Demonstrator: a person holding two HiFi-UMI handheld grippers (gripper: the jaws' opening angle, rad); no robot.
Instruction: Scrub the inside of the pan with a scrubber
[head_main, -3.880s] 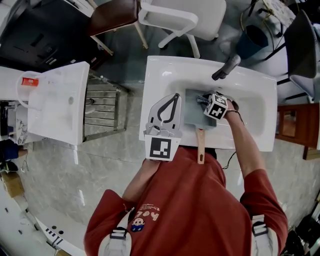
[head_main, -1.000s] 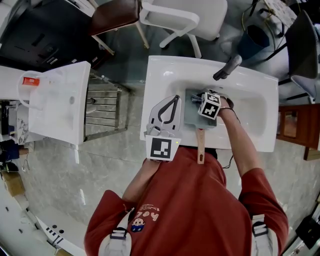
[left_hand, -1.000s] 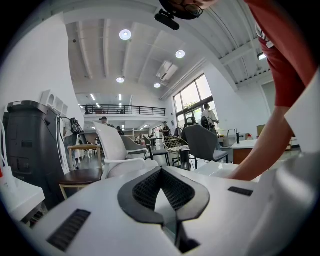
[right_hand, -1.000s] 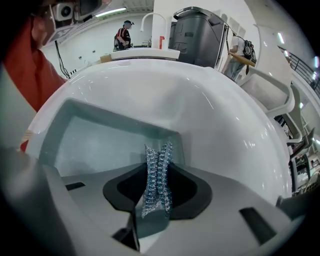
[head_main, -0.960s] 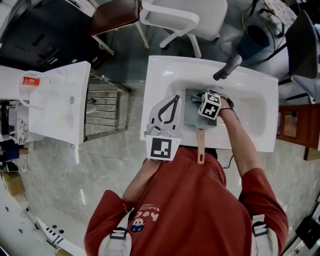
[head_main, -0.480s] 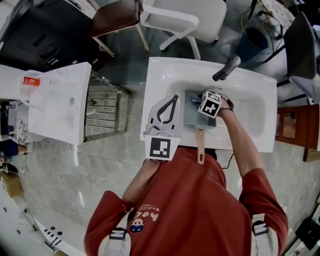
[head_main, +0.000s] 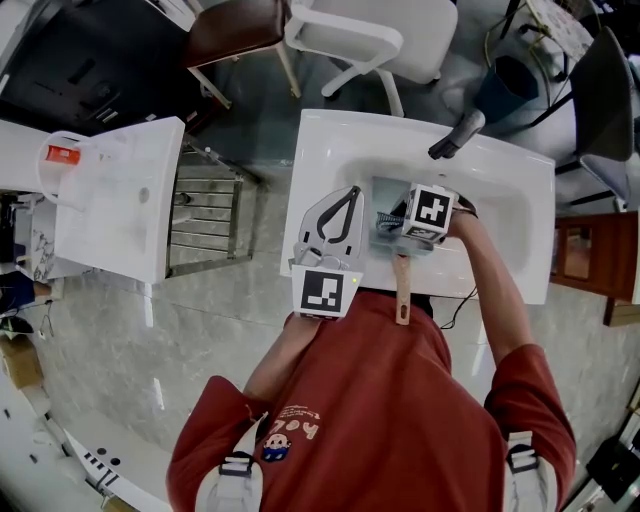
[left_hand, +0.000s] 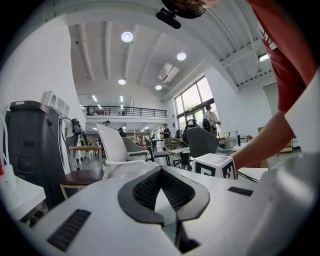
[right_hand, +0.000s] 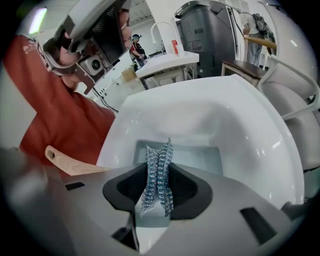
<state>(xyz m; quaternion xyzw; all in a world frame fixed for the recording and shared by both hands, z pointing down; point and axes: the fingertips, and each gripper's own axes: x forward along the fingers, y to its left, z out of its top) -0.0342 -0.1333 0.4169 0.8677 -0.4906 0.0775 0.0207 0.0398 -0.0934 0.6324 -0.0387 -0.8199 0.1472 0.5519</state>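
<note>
Working the scrubbing step, apparently: pinching the scrubber (right_hand: 157, 172) between the 2 jaws of the right gripper (right_hand: 156, 197) over the pan (right_hand: 200, 156) lying in the sink (head_main: 500, 170), holding the left gripper (left_hand: 162, 181), jaws together and empty, over the sink's left rim, next likely needing downward pressure and strokes.

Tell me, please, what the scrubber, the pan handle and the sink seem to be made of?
The scrubber looks like knitted metal mesh: silver-blue, glinting, with fine loops. It may also be metallic-coated fibre. The pan handle is probably wood: pale tan and matte, without shine. The sink is likely glazed ceramic or something similar: plain white, smooth, with bright glossy reflections.
</note>
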